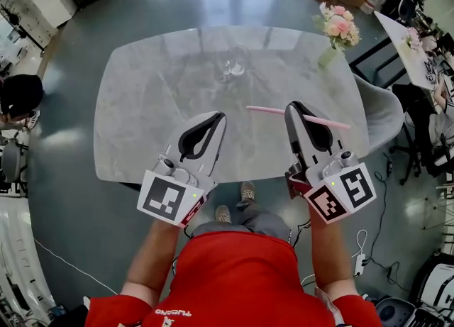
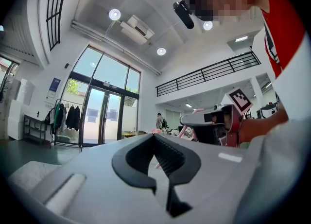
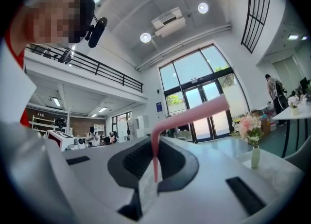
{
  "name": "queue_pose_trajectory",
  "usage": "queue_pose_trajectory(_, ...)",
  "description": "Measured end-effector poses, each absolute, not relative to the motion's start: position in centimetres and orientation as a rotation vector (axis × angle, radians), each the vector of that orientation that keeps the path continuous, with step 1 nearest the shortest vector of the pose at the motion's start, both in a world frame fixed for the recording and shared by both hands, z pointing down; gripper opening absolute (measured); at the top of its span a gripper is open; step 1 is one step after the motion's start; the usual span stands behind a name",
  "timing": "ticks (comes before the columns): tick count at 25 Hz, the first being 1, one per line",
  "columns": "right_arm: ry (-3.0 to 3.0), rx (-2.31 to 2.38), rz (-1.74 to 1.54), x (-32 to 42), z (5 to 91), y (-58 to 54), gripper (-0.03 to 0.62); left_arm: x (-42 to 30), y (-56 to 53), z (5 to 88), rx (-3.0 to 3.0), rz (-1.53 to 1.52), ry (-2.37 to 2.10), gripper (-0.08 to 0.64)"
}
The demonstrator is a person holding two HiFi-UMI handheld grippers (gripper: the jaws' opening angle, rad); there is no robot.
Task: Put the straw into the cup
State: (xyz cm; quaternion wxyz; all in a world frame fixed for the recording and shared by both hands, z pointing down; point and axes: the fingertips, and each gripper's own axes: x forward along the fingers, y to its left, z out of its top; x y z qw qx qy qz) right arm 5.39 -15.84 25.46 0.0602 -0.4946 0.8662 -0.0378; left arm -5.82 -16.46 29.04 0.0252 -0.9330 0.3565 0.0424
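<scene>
My right gripper point(image 1: 296, 111) is clamped on the pink straw point(image 1: 269, 111), which lies crosswise through its jaws above the table point(image 1: 142, 120). The straw's long axis runs nearly flat across the frame, with one end pointing left and the other trailing lower right. The clear cup point(image 1: 236, 63) stands at the upper middle of the frame, beyond my gripper and to its left, closest to the straw's left end. My left gripper point(image 1: 218, 118) is a little nearer the cup, its jaws together on nothing. I judge the straw must tip upright before it can drop in.
</scene>
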Motion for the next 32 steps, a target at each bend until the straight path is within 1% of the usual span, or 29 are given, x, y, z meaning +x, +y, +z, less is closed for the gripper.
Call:
queue_pose_trajectory(18,2.709,-1.324,-0.156,9.1,27.2,-28.4,0.02,-2.4,-27.1,29.6,-2.774,0.071,1.35,0.006)
queue_pose_trajectory(25,2.747,-1.29,-0.157,9.2,27.7,-31.9,0.02,-1.7,-29.9,30.4,-2.762,0.048,1.399,0.005)
queue_pose_trajectory(32,2.752,-1.351,-0.166,9.1,29.3,-35.5,0.02,-1.0,-32.4,31.6,-2.79,0.025,1.369,0.005)
